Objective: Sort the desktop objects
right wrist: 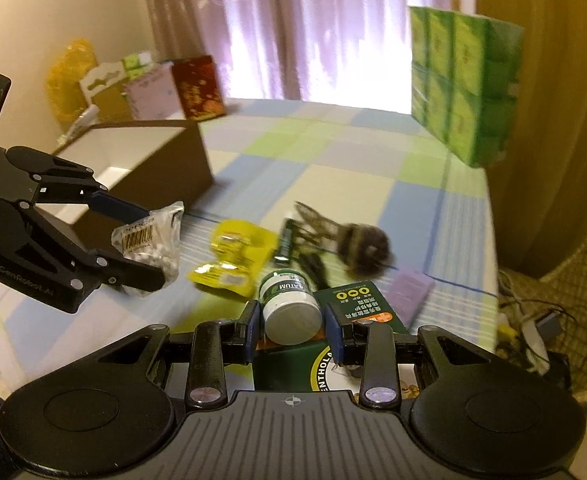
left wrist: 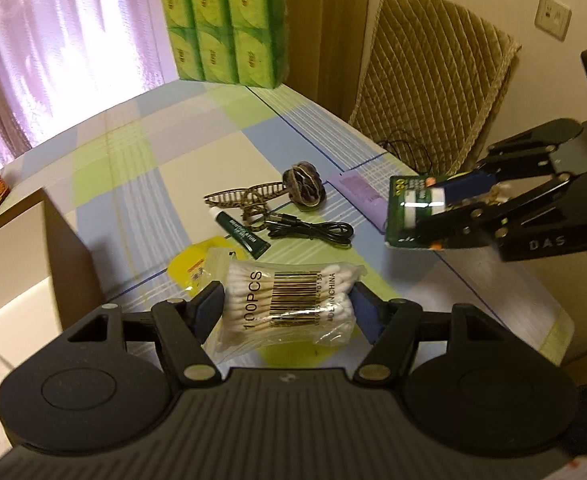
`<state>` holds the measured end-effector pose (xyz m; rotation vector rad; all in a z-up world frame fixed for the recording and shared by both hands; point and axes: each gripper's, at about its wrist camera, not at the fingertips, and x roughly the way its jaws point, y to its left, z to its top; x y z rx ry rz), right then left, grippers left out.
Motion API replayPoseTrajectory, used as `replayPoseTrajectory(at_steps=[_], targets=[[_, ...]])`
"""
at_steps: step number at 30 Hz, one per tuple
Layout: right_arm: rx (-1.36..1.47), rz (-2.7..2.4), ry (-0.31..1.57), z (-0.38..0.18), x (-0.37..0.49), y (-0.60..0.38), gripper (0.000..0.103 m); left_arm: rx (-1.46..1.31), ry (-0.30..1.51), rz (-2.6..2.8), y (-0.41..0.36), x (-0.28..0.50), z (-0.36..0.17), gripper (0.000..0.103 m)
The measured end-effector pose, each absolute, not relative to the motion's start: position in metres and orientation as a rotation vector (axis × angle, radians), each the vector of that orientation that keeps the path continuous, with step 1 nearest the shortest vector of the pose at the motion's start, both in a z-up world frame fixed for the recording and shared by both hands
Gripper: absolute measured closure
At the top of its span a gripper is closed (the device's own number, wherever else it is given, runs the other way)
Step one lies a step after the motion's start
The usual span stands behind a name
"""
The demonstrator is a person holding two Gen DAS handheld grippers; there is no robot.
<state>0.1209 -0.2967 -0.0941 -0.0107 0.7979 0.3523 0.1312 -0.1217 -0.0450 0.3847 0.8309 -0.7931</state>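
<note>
My left gripper (left wrist: 287,314) is shut on a clear bag of cotton swabs (left wrist: 293,292), held above the checked tablecloth (left wrist: 133,152). The right wrist view shows that left gripper (right wrist: 151,244) and the swab bag (right wrist: 149,240) near an open brown box (right wrist: 141,152). My right gripper (right wrist: 293,322) is shut on a green-and-white balm jar (right wrist: 291,304) fixed to its green card pack (right wrist: 357,300). In the left wrist view this right gripper (left wrist: 427,210) hangs with the balm pack (left wrist: 407,208) over the table's right side.
On the cloth lie a yellow packet (left wrist: 191,268), a green tube (left wrist: 245,236), a hair claw (left wrist: 245,196), a dark scrunchie (left wrist: 305,184), a black cable (left wrist: 313,230) and a purple sachet (left wrist: 363,194). Green tissue packs (left wrist: 225,20) stand at the back. A padded chair (left wrist: 429,72) stands beyond the right edge.
</note>
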Motion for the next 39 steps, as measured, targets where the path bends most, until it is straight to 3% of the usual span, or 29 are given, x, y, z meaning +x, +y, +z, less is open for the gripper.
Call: replayPoseTrajectory(at_steps=[16, 39], targets=[[-0.006, 0.492, 0.728, -0.063, 0.121, -0.199, 0.072, 0.276, 0.767, -0.679, -0.011, 0.126, 0.000, 0.038], [-0.055, 0.632, 0.650, -0.057, 0.164, -0.032, 0.071, 0.247, 0.732, -0.528, 0.153, 0.160, 0.008, 0.038]])
